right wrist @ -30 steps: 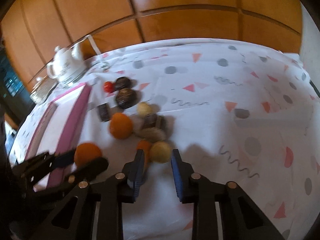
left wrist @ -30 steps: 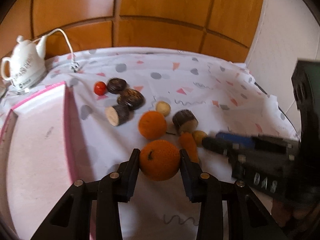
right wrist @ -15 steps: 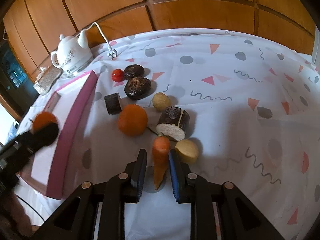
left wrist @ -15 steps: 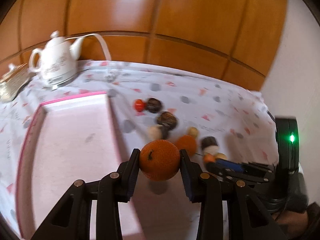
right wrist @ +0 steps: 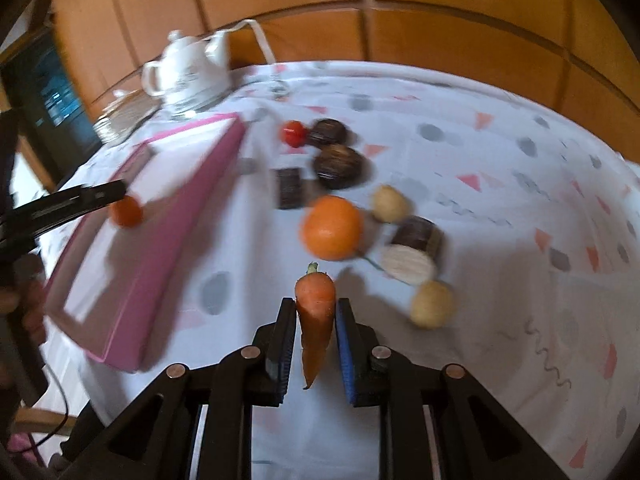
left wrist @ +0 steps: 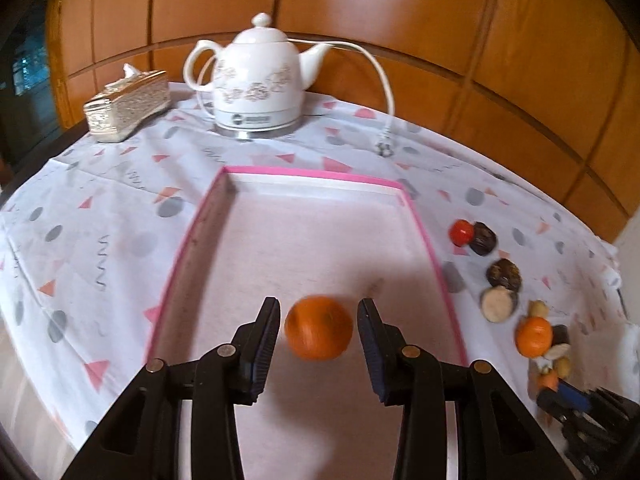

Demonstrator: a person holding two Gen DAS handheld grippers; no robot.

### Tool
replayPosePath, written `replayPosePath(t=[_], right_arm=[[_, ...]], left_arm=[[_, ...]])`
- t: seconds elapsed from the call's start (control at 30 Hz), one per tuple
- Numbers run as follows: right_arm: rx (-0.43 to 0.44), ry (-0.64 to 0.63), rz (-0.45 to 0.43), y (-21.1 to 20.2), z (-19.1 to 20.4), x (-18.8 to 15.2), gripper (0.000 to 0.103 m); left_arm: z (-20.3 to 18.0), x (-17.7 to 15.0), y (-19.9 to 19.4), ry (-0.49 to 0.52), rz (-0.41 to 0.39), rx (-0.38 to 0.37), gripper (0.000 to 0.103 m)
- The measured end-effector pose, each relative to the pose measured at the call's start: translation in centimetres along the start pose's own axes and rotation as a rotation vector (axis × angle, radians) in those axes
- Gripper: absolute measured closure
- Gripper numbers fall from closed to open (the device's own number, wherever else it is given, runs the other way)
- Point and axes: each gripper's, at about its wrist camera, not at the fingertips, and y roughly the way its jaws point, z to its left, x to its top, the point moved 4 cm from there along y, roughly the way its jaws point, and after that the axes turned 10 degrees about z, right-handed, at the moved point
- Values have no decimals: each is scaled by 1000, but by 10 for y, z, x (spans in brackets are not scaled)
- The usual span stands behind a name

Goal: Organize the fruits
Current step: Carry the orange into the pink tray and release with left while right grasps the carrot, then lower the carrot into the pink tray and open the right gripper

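**Orange dropping into the tray, carrot next**

Left claw [left wrist: 318,334] first: my jaws stand spread over the pink-rimmed tray [left wrist: 424,232], and the orange [left wrist: 319,333] sits between them with a gap on each side, blurred, so I judge it is falling or just let go over the pale tray floor. Whether it has landed yet I cannot tell. My right claw [right wrist: 315,326] is pinched on a carrot [right wrist: 314,316], pads against its thick shoulder, the tapered tip pointing back toward me and the stub of green stem pointing away.

By my reckoning this is the placing step for the orange, with most of the sorting not yet done. The next move calls for carrying the carrot across the tray's raised rim and lowering it flat, since that long cone may pivot in a two-pad grip.

On the patterned tablecloth [right wrist: 500,200] a second orange [right wrist: 331,227] lies beside a cut log-like piece [right wrist: 412,254] with dark bark and a pale face. Two smooth yellowish rounds [right wrist: 431,304] [right wrist: 390,203], a glossy red tomato-like ball [right wrist: 294,133], two dark wrinkled lumps [right wrist: 338,166] [right wrist: 327,132] and a small dark block [right wrist: 289,187] lie near. The oranges look dimpled and matte. A white glazed kettle [left wrist: 258,88] stands beyond the tray.
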Motion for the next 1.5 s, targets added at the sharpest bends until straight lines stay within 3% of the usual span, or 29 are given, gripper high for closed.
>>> replayPosePath(t=[0.07, 0.1, 0.23, 0.37, 0.67, 1.0, 1.07, 1.3, 1.5], right_arm=[[13, -32, -8, -3, 12, 4, 83], [21, -42, -12, -3, 16, 6, 83], [60, -82, -22, -7, 36, 16, 83], [121, -128, -31, -8, 63, 28, 83], [174, -211, -23, 5, 114, 49, 83], [164, -187, -15, 18, 127, 61, 82], [168, -172, -15, 18, 127, 60, 75], [158, -118, -42, 7, 115, 51, 74], [125, -6, -63, -6, 76, 38, 73]], left_arm=[[6, 2, -3, -5, -12, 11, 56], [6, 1, -5, -9, -17, 20, 46], [7, -2, -15, -43, -30, 21, 27], [5, -7, -24, -45, -55, 41, 14], [15, -15, -32, -78, -51, 46, 14], [35, -24, -34, -127, -37, 43, 14], [37, -25, -35, -134, -39, 46, 14], [28, -24, -41, -104, -57, 22, 14], [7, -23, -45, -39, -67, -5, 14]])
